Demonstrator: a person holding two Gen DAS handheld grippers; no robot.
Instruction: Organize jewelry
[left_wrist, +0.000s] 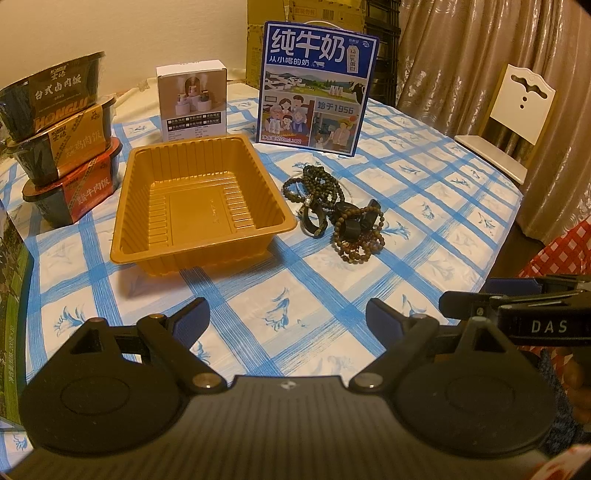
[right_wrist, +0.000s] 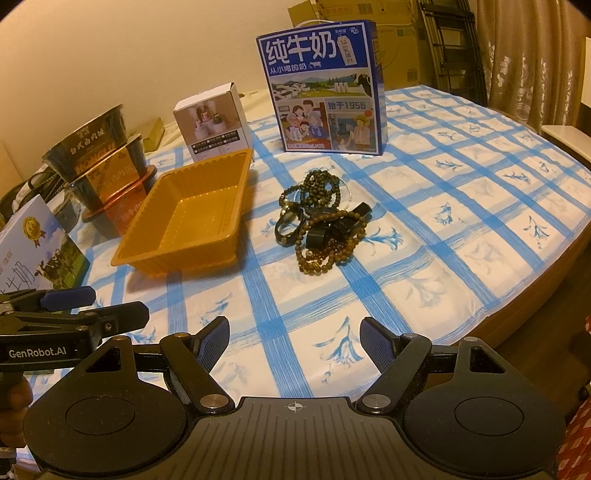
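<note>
Checked worktop (left_wrist: 424, 206) is shown; both grippers (left_wrist: 288, 321) (right_wrist: 294, 341) are held wide apart, empty. Tangled bead strands (right_wrist: 321, 229) could be dragged out together beside the tray (right_wrist: 155, 254).

Bare tablecloth (right_wrist: 295, 295) lies open before the jewelry pile (right_wrist: 321, 225); tray (right_wrist: 192, 221) flanks left

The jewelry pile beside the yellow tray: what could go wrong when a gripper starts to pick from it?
1. The bead strands lie tangled with the black rings, so lifting one piece may drag others along.
2. The yellow tray looks light; a bump could slide it on the tablecloth.
3. Both grippers, left and right, are open and side by side; they may collide.
</note>
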